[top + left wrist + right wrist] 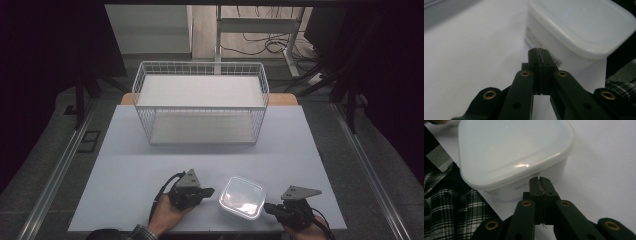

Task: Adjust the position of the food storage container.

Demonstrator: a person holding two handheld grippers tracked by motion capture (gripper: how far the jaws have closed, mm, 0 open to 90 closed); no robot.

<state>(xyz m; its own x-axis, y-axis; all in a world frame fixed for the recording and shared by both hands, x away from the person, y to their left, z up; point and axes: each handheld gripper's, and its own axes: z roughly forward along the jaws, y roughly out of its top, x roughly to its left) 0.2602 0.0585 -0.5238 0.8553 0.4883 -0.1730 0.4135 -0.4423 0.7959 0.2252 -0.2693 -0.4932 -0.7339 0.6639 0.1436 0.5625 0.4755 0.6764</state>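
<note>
The left tool [207, 191] lies low over the white counter [125, 165], its two black jaws pressed flat together with nothing between them, as the left gripper view shows plainly. Just ahead of its tip, and a little to the right along its line of sight, stands the square translucent white plastic container with rounded corners and a snap-on lid [242, 197]. In the left gripper view the container [579, 32] rises straight beyond the closed jaw tips, its side wall bearing a printed label with a barcode; whether the tips touch that wall or stop just short of it I cannot tell.

The right tool [268, 207] comes at the same container from the opposite side, so the box sits between the two tools. Its jaws are likewise drawn fully together and grip nothing. In the right gripper view the container [516, 152] stands directly ahead of the closed tips, its lid rim overhanging them and a line of faint lettering on the wall just beyond; contact is again too close to call.

Each tool is carried in a hand, and a checked sleeve [451, 205] lies to the left of the right tool's jaws.

Well beyond both tools, at the far part of the counter, stands a white wire basket [145, 82], rectangular and open at the top.
</note>
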